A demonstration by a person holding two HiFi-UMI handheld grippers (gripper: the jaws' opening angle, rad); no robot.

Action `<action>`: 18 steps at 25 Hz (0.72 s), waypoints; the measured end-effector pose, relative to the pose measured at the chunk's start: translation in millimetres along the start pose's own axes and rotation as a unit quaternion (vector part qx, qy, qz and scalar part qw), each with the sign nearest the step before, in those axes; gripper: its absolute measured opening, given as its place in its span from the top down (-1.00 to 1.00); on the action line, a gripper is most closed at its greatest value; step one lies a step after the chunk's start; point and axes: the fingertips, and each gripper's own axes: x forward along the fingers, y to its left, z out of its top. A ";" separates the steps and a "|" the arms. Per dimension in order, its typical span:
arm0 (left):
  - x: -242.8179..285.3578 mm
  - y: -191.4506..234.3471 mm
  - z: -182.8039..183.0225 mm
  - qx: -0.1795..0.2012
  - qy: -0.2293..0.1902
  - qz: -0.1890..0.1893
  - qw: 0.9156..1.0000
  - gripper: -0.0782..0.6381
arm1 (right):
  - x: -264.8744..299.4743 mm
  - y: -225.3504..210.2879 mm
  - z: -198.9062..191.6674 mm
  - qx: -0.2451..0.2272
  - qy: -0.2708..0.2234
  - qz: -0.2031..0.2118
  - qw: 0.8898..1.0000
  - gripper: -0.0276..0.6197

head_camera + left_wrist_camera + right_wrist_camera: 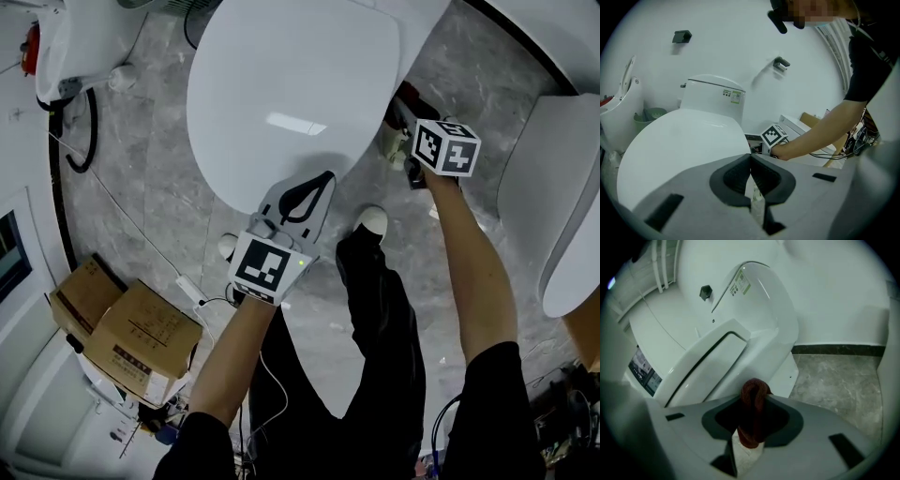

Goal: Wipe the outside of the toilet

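The white toilet with its lid (291, 94) down fills the top of the head view. My left gripper (319, 183) sits at the lid's front rim, shut, with nothing between its fingers. In the left gripper view the lid (679, 150) and the tank (712, 96) lie just beyond the closed tips of the left gripper (750, 157). My right gripper (398, 117) is low at the toilet's right side, shut on a dark red cloth (410, 97). In the right gripper view the cloth (753, 394) bulges from the right gripper (752, 401), close to the toilet's side wall (754, 343); whether it touches is unclear.
Cardboard boxes (127, 333) and cables lie at the left on the grey marble floor (141, 187). Another white fixture (75, 37) stands at the top left and a large one (562, 206) at the right. The person's black trouser legs and a shoe (373, 220) are in front of the toilet.
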 end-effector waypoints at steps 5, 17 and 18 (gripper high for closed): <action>-10.4 10.5 -6.4 -0.005 -0.002 0.012 1.000 0.78 | 0.7 7.6 -10.9 0.027 -0.002 0.012 1.000 0.56; -70.1 24.9 -31.9 -0.015 -0.006 0.024 1.000 0.78 | -18.0 54.5 -55.0 0.039 0.005 0.018 0.999 0.56; -74.4 25.8 -33.9 -0.016 -0.007 0.023 1.000 0.78 | -18.8 59.2 -59.8 0.037 0.008 0.018 0.999 0.56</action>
